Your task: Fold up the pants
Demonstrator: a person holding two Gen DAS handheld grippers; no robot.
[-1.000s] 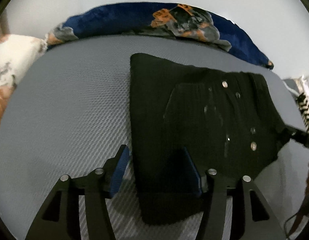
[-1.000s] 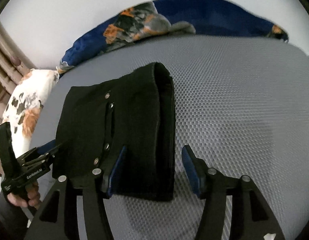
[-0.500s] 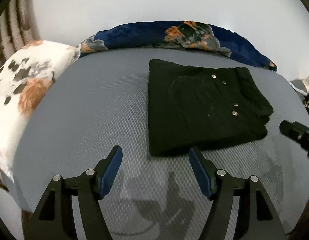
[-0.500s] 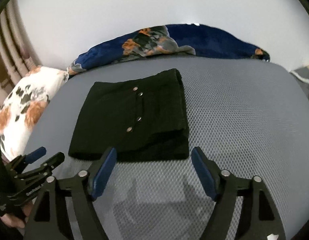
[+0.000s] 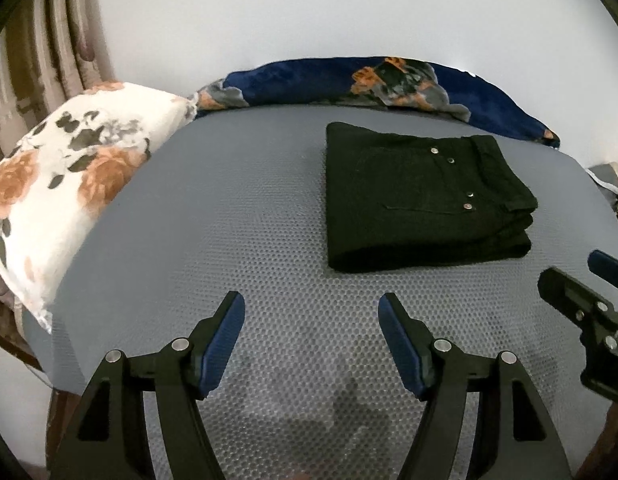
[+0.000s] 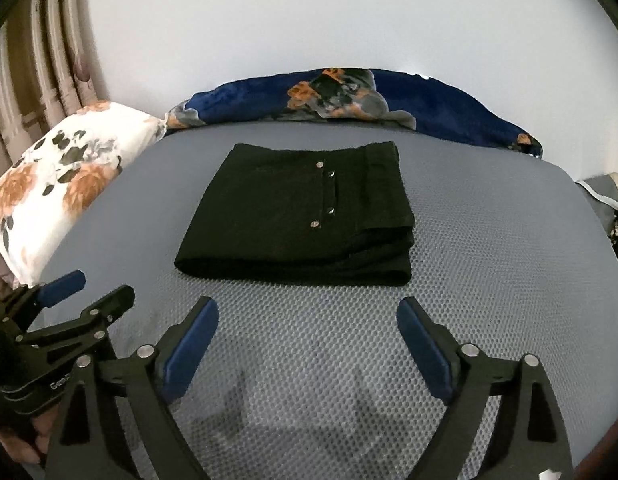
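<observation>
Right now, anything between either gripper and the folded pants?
Nothing visible. Only bare grey mattress lies between the left gripper and the black pants, and the same for the right gripper. Both grippers are open and hold nothing, their jaws having just been opening. The pillow sits off to the side.

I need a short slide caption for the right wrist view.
Folded black pants lie on the grey mattress; the open, empty right gripper is in front of them.

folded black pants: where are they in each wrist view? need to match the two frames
Left wrist: folded black pants, right of centre, beyond the open fingers.
Right wrist: pants centred, slightly left.
Shared landmark: navy floral blanket just behind them in both.
</observation>
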